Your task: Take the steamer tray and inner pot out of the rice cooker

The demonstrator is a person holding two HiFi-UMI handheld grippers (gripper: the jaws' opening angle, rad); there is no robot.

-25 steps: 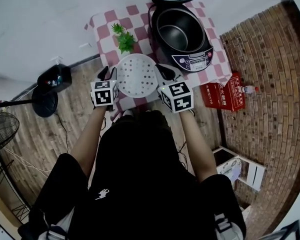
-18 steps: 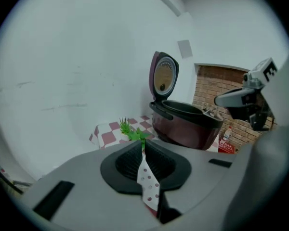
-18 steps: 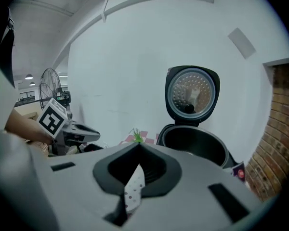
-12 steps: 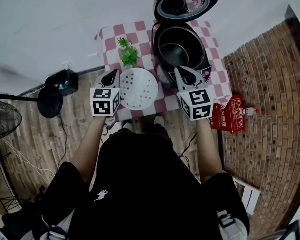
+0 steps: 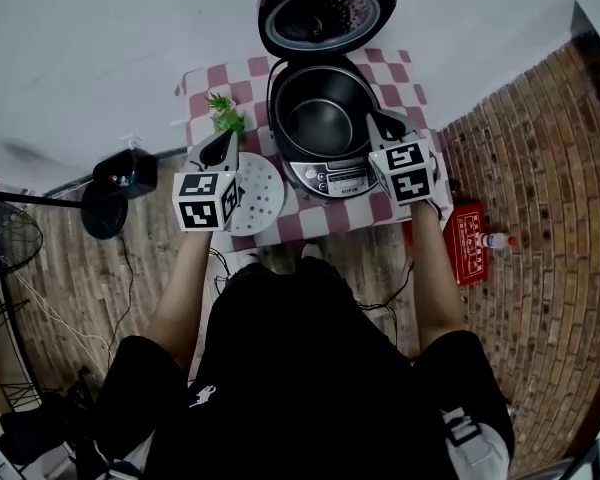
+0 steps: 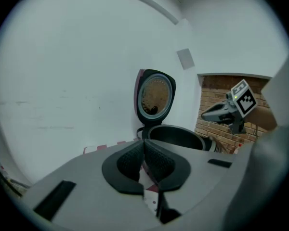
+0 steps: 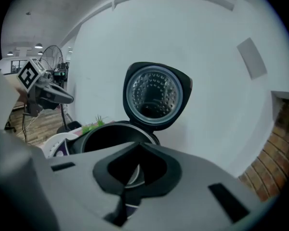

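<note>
The rice cooker (image 5: 332,173) stands open on the checkered table, lid (image 5: 325,13) raised. The dark inner pot (image 5: 320,118) sits inside it. The white perforated steamer tray (image 5: 260,196) lies flat on the table left of the cooker. My left gripper (image 5: 217,146) hovers over the tray's left edge, shut and empty. My right gripper (image 5: 377,118) is at the cooker's right rim, also shut and empty. In the left gripper view the shut jaws (image 6: 144,153) point toward the pot (image 6: 176,136). In the right gripper view the pot (image 7: 113,136) lies just beyond the jaws (image 7: 138,170).
A small green plant (image 5: 223,111) stands at the table's back left. The pink checkered cloth (image 5: 202,78) covers a small table against a white wall. A red box (image 5: 470,236) sits on the floor to the right, by a brick wall. A black fan base (image 5: 105,203) stands to the left.
Both grippers have left the tray's sides and risen. The right one swung right to the cooker's rim. The left one's jaws have come together.
</note>
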